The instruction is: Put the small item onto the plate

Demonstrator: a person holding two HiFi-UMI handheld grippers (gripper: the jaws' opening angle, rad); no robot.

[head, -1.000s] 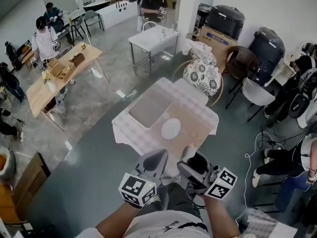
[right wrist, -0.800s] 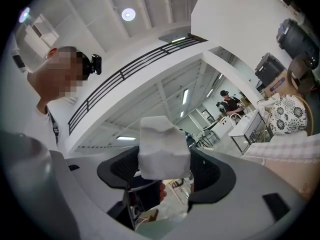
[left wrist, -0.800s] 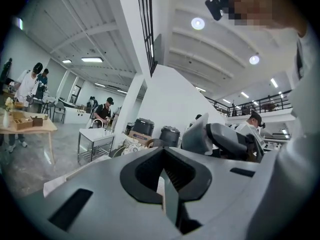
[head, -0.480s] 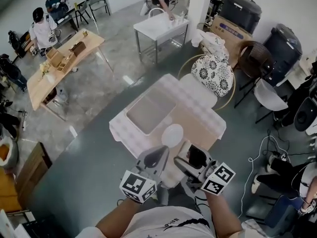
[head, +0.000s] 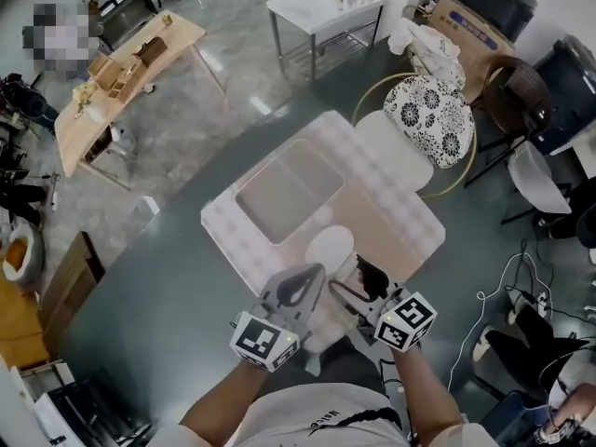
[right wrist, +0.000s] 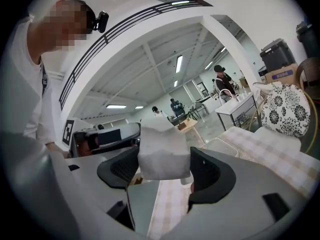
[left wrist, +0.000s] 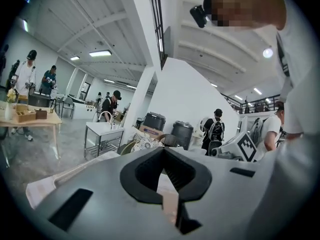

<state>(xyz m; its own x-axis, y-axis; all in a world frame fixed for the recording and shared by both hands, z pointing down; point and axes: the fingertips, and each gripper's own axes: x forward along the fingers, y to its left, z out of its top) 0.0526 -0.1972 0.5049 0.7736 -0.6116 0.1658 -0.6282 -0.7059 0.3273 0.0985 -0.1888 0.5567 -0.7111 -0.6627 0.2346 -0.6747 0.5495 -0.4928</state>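
While right claw [right wrist: 166, 170] grips small item [right wrist: 164, 151], plate [head: 331, 247] ahead, tray [head: 289, 189] beyond.

Tray [head: 289, 189] on checked table [head: 410, 231]; patterned cushion [head: 430, 119] beyond (round chair [head: 371, 99]).

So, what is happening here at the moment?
A person at a table holds a gripper in each hand. The right gripper has its fingers shut on a small white block, held in the air at the table's near edge and not yet on the plate. The left gripper is shut with nothing in it.
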